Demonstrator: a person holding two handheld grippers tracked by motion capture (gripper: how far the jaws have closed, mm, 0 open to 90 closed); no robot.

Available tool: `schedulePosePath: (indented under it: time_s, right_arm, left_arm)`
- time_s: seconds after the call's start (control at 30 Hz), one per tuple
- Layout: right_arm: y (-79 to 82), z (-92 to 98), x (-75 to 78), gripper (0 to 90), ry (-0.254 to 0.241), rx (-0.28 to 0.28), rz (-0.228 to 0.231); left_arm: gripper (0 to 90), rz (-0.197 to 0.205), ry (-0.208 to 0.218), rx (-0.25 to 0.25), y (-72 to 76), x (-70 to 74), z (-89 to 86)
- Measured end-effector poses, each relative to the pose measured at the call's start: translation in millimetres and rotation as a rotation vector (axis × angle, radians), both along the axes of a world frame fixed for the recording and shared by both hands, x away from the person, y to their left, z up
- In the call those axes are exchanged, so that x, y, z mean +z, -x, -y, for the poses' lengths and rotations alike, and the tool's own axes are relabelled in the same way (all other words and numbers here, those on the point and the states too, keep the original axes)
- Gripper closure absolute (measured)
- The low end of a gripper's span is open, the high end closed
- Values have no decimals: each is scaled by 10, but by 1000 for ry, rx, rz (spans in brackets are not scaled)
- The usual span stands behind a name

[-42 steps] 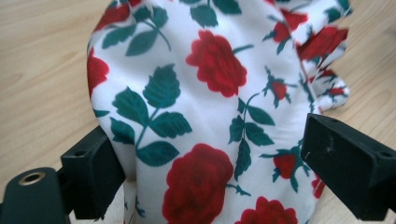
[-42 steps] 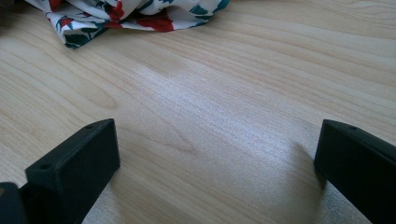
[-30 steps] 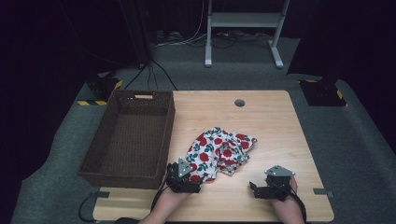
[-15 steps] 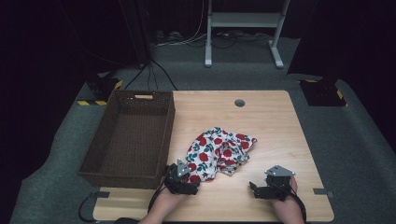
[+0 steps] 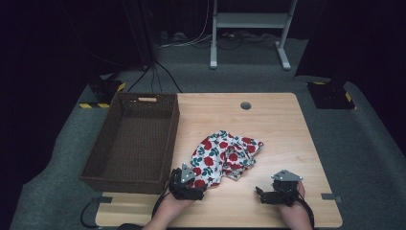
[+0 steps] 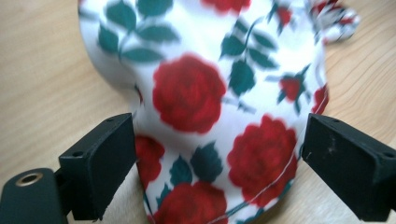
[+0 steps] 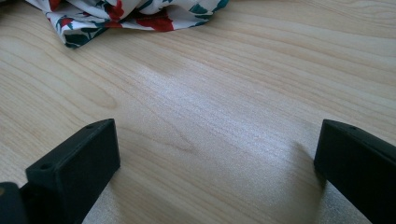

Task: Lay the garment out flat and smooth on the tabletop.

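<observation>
The left gripper [image 5: 186, 181] sits at the near edge of the rose-print cloth [image 5: 222, 154], jaws spread wide with a fold of the fabric [image 6: 219, 116] bulging between them. They have just been closing a touch, but the pads are not pressing on it yet. This looks like the start of a grab. The cloth lies crumpled on the table [image 5: 268, 120], middle to near side, just right of the wicker basket [image 5: 103, 165].

Over on the right, the right gripper [image 5: 277, 188] rests low on bare wood, jaws wide apart and holding nothing, the cloth's corner [image 7: 116, 16] off at the far side of its view.

Next, I'd say, the left jaws need to pinch down firmly on that fold before any lift.

The basket, on the table's left edge, has nothing in it.
</observation>
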State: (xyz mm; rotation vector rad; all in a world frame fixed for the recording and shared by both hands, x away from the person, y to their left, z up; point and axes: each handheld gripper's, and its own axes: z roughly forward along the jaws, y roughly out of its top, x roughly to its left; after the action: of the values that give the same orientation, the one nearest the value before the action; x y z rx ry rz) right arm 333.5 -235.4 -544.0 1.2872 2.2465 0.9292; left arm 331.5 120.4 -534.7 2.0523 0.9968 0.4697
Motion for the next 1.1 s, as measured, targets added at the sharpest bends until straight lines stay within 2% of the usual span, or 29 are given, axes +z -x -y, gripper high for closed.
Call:
schedulePosePath:
  time_s: [0.07, 0.23, 0.33, 0.43, 0.47, 0.77, 0.87, 1.1]
  right_arm:
    - [3, 2, 0, 0, 2, 1, 1]
    - [2, 3, 0, 0, 2, 3, 1]
    - [1, 3, 0, 0, 2, 5, 0]
    - [1, 3, 0, 0, 2, 6, 1]
    - [3, 3, 0, 0, 2, 6, 0]
    - [4, 2, 1, 0, 1, 5, 0]
    - [4, 2, 0, 0, 1, 5, 0]
    - [3, 1, 0, 0, 0, 5, -1]
  left_arm:
    - [101, 15, 24, -6, 12, 52, 6]
    - [102, 48, 36, -41, 0, 172, 98]
    - [102, 62, 24, -46, -61, 249, 168]
    - [101, 70, 53, -31, -160, 345, 231]
    - [98, 84, 58, -28, -207, 385, 268]
    - [99, 133, 41, -19, -634, 665, 523]
    - [152, 121, 42, -29, -780, 730, 605]
    - [150, 100, -24, -46, -978, 691, 777]
